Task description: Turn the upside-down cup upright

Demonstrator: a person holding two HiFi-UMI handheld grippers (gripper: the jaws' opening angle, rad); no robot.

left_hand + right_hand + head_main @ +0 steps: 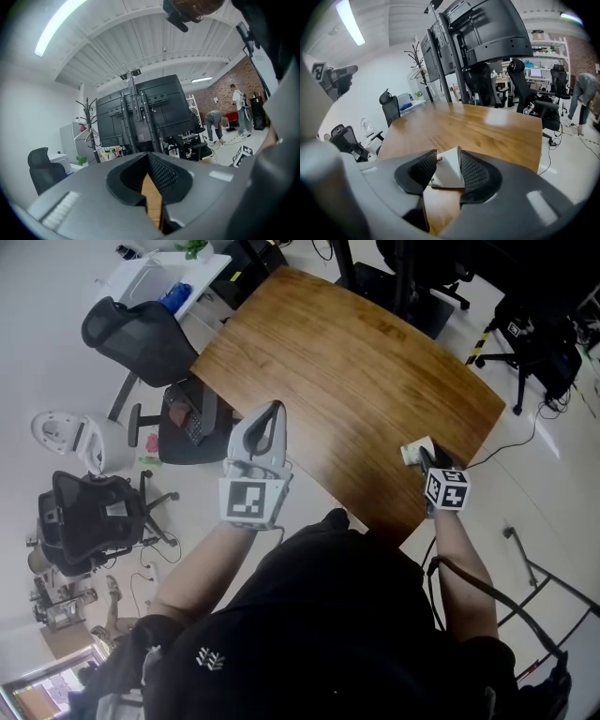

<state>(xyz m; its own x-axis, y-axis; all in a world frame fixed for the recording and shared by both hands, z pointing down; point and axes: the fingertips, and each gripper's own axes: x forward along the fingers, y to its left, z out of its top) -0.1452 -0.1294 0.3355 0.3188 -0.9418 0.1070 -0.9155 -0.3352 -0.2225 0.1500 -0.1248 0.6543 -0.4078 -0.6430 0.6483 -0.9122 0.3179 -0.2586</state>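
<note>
Fingers (474,177) of the right gripper (446,157) stand released around a white, red-printed cup (449,171) on the wooden surface (487,131); left gripper (149,157) fingers clenched, empty.

The table (356,381) is warm brown wood, streaked with darker grain. The cup (449,174) is white, with a red speck and thin dark print on its side. The left gripper (273,410) and right gripper (446,154) are grey, and their pads (474,174) are black and finely cross-hatched. Each cube (253,501) is white with black square markers. The person's top (328,624) is black with a small white logo.
</note>
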